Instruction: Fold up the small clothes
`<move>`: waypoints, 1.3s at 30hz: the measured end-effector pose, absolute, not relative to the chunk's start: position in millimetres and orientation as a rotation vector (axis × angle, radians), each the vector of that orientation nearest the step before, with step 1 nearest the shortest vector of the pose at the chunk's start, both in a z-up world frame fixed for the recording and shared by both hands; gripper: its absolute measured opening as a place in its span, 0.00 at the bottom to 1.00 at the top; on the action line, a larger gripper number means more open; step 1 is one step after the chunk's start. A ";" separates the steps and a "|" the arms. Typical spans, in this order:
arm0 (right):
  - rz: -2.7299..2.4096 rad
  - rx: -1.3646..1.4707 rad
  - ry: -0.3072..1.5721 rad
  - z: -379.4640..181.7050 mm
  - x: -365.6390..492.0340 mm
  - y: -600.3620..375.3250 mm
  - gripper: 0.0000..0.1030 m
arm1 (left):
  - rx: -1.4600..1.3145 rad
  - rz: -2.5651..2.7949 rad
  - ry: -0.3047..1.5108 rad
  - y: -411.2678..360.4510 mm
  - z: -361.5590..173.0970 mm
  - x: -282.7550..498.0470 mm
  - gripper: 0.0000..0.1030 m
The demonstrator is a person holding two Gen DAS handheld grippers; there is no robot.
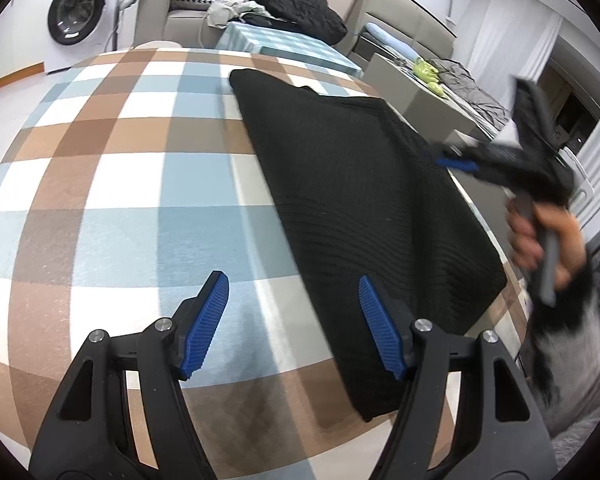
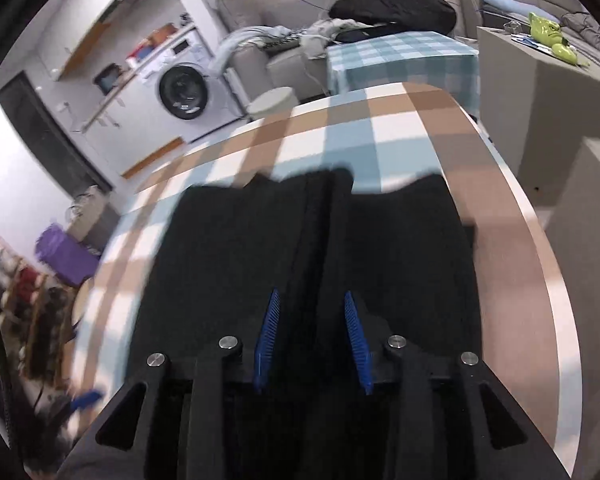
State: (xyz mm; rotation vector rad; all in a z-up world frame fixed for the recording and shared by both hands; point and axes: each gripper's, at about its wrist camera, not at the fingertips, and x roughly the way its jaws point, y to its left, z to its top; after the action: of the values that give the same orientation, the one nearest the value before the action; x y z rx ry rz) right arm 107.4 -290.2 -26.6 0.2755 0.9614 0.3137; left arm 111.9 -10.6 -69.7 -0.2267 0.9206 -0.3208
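**Folded garment lies nearer the right gripper, long axis running away along the table's right edge**

Black knit garment [image 1: 364,208] flat on the checked table [image 1: 112,184], folded, long axis from near edge to far edge, hugging the right side. Right gripper [image 1: 460,164] directly over its right margin, jaws partly apart, a dark fold lying between the pads in the wrist view; contact not confirmed, blurred. Left gripper [image 1: 294,324] wide apart, holding nothing, poised at the garment's near left border. Judged: right side better placed for the next fold.
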 end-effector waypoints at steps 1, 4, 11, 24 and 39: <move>0.332 0.284 0.964 -26.2 83.9 -293.5 0.35 | -0.221 -0.332 0.922 -14.5 -69.9 112.6 0.63; 0.302 0.269 0.994 -32.6 38.2 -298.3 0.34 | -0.203 -0.356 0.936 -26.5 -72.3 112.5 0.63; 0.298 0.365 1.066 -61.0 -1.7 -301.4 0.34 | -0.154 -0.388 0.960 -49.9 -80.7 110.6 0.63; 0.401 0.564 1.059 -62.0 -21.0 -330.7 0.06 | -0.111 -0.331 0.992 -37.2 -95.4 112.2 0.64; 0.496 0.050 1.008 -45.3 -19.9 -276.1 0.13 | -0.105 -0.410 0.908 -58.0 -61.3 112.0 0.64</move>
State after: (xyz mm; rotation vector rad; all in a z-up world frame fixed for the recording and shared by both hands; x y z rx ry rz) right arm -19.9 -276.1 -45.3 0.0497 1.0079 0.4955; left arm 112.0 -58.0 -61.3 -0.1055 0.9083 -0.4097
